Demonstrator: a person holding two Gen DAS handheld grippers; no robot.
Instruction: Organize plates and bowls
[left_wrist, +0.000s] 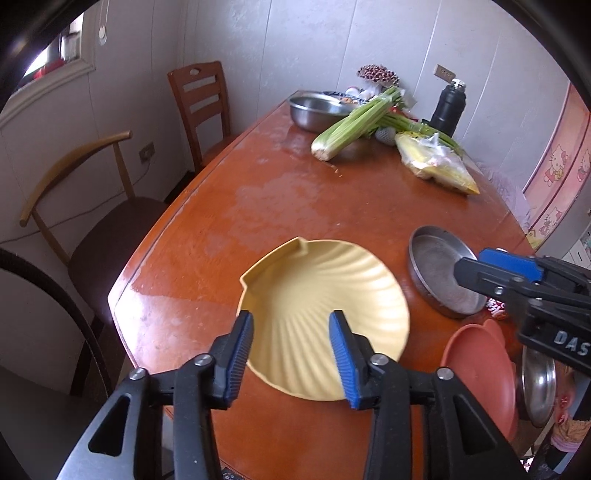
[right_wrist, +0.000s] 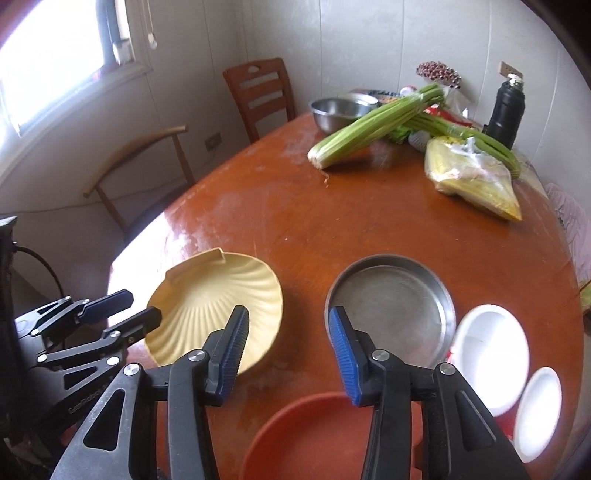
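Left wrist, tool open, above yellow plate

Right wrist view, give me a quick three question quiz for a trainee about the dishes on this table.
1. True or false: the right tool is clamped on the yellow shell plate.
2. Which dish lies between the yellow shell plate and the white bowl?
A. steel round pan
B. a glass jug
C. a wooden board
3. Fill in: the dish at the near table edge, below the right tool, is the ____ bowl.

Key
1. False: its pads stand apart with nothing between them.
2. A.
3. Red.
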